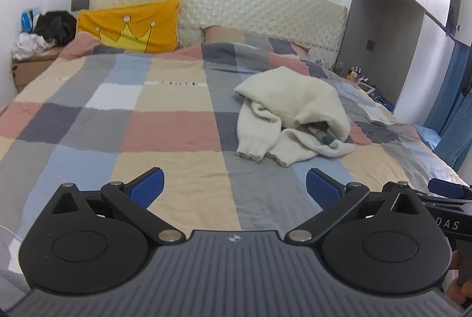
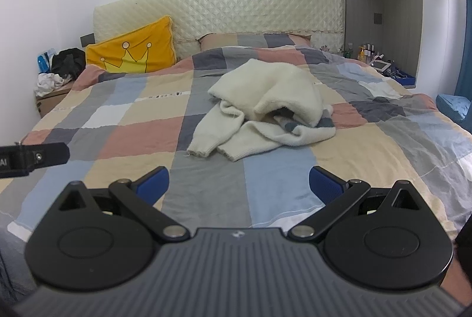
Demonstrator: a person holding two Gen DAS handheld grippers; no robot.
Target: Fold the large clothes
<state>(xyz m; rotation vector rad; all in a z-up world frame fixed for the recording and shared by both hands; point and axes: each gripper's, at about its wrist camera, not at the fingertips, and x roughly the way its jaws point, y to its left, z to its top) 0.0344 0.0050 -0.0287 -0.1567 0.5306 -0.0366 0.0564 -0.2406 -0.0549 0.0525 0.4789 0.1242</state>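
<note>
Your left gripper (image 1: 235, 187) and right gripper (image 2: 239, 184) both gape empty; the crumpled cream sweater (image 2: 265, 107) lies at twelve o'clock, bare bed (image 2: 124, 122) toward nine.

a fuzzy cream knit sweater (image 2: 265, 98) with ribbed cuffs lies on a soft, matt checked cotton bedspread (image 2: 141, 137). the headboard (image 2: 236, 7) is quilted fabric with a slight sheen. each gripper (image 1: 235, 187) (image 2: 239, 184) is matt black plastic with textured blue pads (image 1: 147, 188) and shiny metal pins.
</note>
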